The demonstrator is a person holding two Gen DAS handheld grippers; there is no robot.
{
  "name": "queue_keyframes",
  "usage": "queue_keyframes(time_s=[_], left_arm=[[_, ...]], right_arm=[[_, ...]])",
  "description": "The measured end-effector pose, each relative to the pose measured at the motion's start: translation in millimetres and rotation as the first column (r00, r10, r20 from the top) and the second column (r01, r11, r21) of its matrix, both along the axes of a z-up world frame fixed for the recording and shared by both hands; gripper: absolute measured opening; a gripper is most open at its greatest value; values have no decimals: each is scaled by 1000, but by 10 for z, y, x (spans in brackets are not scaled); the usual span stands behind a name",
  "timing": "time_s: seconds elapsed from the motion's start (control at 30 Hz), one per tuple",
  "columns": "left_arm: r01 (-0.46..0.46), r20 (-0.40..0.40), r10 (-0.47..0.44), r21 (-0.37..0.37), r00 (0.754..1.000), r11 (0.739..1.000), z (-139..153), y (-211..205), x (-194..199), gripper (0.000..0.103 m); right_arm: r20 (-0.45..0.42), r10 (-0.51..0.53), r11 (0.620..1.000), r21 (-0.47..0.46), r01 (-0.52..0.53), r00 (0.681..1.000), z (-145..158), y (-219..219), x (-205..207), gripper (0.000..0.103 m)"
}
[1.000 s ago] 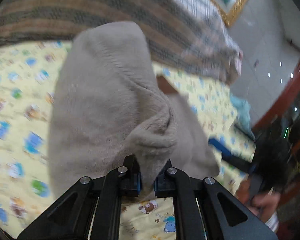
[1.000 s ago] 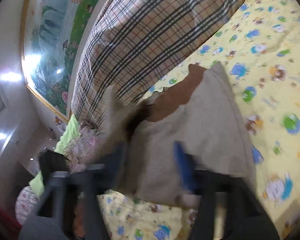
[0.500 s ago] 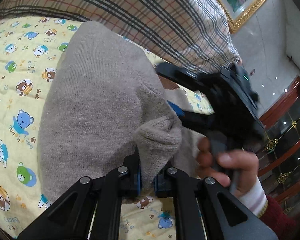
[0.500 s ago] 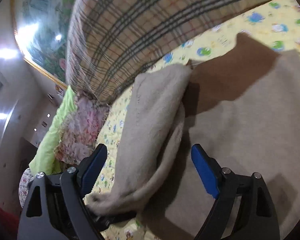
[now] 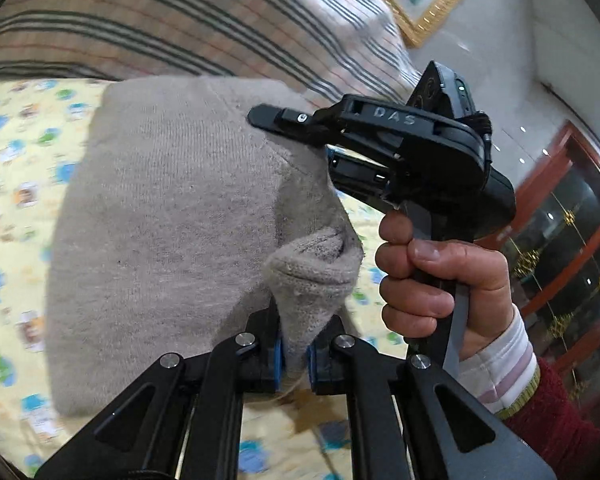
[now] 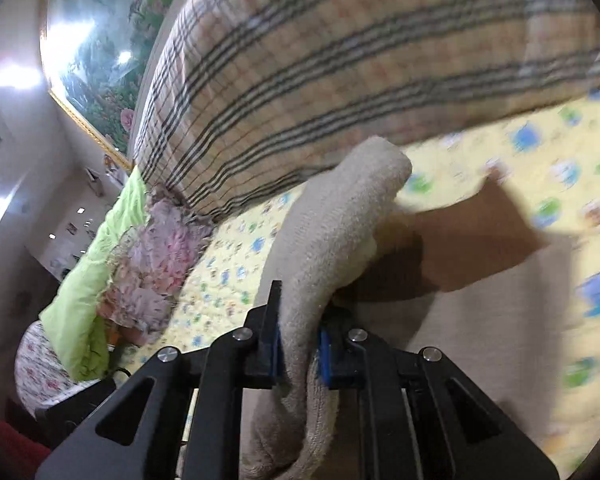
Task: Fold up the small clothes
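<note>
— Knit (image 5: 172, 216)? Beige, fuzzy, draped over the bed (image 5: 8, 184), thick cuff bunched up.
— Left tool (image 5: 295, 354) clamped on that cuff; right tool (image 6: 299, 350) clamped on another rolled edge.

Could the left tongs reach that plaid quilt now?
Probably not: the left tongs are shut on the beige knit garment, which hangs between them and the plaid quilt.

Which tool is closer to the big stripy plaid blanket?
Right. The right tool reaches across the beige sweater toward the plaid blanket's edge. The left tool grips the sweater's near end, with the sweater between it and the blanket.
</note>
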State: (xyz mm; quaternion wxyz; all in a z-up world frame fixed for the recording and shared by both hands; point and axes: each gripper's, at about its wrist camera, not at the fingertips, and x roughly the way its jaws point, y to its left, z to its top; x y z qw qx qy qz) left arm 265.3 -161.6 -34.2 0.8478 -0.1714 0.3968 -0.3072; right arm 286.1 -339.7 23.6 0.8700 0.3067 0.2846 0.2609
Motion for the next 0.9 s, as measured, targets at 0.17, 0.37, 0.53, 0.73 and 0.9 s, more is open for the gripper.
queue_keyframes(time_s=[0.17,0.37,0.53,0.73,0.9], left_arm=[[71,-80,-67,48,995,996,-357,-499,100,8],[49,-98,-41,79,994,996,-520,-644,104,8],[50,-109,-38,104,993,993,-555,-712,95,13],[96,-99,-87,99,991,990,-522,-745,-24,44],[133,-117,-123,87,985,987,-455,-596,-171,55]], right_arm=[[-124,-85,995,-59,78,989,-386,-461,-45,16],[-150,-110,992,-79,99,983,-673,-633,-46,16],[-123,-113,984,-151,94,986,-620,-571,15,16],[-175,-151,978,-168,122,973,-750,-597,-14,30],[-160,-216,969,-155,191,963,-685,-760,-314,31]])
